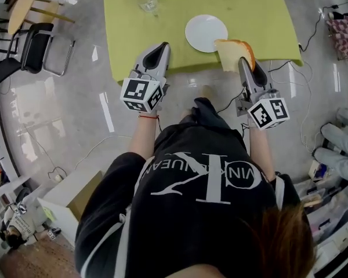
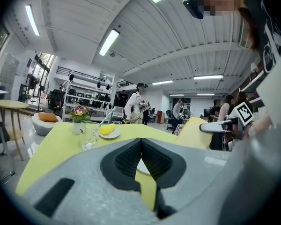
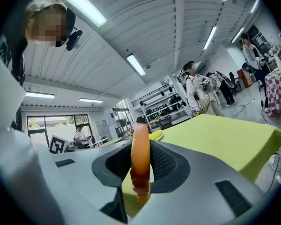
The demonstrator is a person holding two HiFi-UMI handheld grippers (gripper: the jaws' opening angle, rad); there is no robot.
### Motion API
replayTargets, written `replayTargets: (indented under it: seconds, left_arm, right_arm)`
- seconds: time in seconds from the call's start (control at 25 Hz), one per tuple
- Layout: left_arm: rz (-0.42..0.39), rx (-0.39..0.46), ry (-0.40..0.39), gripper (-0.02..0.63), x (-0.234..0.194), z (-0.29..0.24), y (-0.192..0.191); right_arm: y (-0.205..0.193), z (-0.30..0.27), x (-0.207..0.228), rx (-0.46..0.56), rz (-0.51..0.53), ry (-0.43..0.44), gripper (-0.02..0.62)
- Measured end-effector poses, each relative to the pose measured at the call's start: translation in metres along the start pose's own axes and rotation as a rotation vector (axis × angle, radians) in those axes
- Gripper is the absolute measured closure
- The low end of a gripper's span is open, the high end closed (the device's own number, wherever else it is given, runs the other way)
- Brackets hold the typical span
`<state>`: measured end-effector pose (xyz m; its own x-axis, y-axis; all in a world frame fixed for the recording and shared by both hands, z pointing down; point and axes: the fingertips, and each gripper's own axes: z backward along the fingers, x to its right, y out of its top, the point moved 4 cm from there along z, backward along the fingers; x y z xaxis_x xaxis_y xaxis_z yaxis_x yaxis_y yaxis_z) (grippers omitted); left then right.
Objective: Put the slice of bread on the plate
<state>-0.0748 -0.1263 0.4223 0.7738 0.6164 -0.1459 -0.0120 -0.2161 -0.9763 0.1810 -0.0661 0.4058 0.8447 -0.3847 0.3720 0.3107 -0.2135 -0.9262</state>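
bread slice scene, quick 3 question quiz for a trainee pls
1. True or false: the slice of bread lies flat on the plate.
2. What stands between the jaws of the right gripper? A) the plate B) the slice of bread C) nothing
3. Fill in: the left gripper has its jaws ___, with nothing between them.

Key: 1 false, it is held up on edge near the plate's rim; 2 B; 3 shut.
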Motion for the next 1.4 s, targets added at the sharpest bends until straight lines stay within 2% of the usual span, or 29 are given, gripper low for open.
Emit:
replayTargets:
  seconds: [0.4,0.64,0.96,1.08,1.28,1.4]
  left_arm:
    - [0.008,-0.014,0.079,0.595,-0.013,-0.035,0.005]
    - [0.024,-0.034,0.113,0.595,-0.012,-0.04,-0.002]
    - [0.055,-0.073,0.097,0.595,-0.021,-0.045,-0.011]
    - [0.069,-0.08,0.091,0.595,-0.028,-0.045,-0.015]
    - [0.09,-0.086,0.09,0.595,-0.038,-0.045,-0.02]
    - [0.096,-0.084,0.093,0.595,-0.042,-0.043,-0.021]
  right_arm:
    - [0.012,-0.059,0.032,-0.038,-0.051,0.111,0.499]
    - [0.014,-0.074,0.049,-0.052,-0.152,0.146,0.499]
    - [0.003,-0.105,0.042,-0.094,-0.246,0.16,0.499]
    - [-0.005,-0.117,0.035,-0.109,-0.302,0.159,0.499]
    - [-0.021,-0.134,0.026,-0.122,-0.485,0.161,0.499]
    - [-0.032,-0.142,0.025,-0.147,-0.542,0.15,0.499]
